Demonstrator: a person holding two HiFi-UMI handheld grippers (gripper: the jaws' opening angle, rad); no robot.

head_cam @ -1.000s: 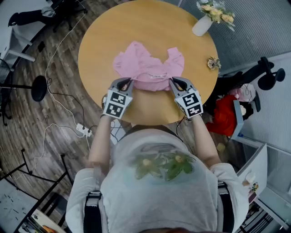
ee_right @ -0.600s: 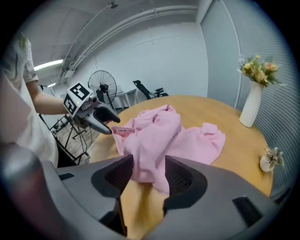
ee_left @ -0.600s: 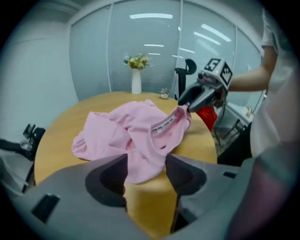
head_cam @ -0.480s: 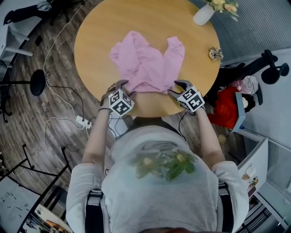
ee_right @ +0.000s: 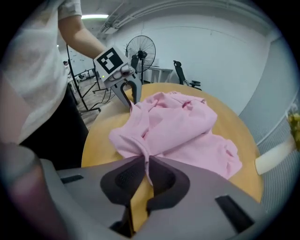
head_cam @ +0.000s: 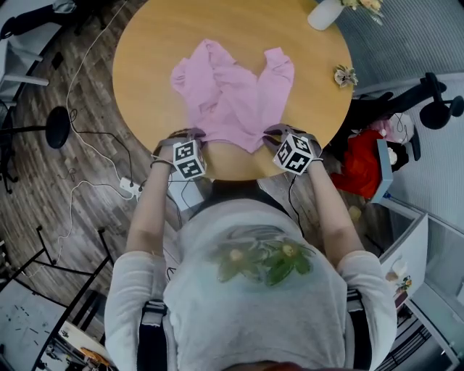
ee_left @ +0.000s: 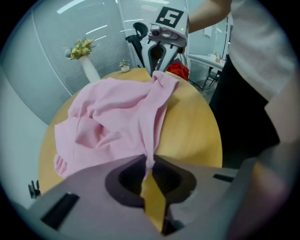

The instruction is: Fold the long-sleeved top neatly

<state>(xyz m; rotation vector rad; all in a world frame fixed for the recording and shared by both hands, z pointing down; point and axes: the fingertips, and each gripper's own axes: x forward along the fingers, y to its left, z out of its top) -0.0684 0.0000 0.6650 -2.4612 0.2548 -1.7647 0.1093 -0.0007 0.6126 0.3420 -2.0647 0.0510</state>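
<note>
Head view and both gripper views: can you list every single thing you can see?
long-sleeved top: one, pink, bunched on the table, reaching its near edge
table: one, round, light wood
vase: one, white, holding yellow flowers, table's far right
ornament: one, small, beige, table's right edge
office chair: one, black, right of table
power strip: one, white, floor at left
fan: one, black, behind table
left gripper: one, grey, jaws just closed, pinching the top's hem
right gripper: one, grey, likewise
</note>
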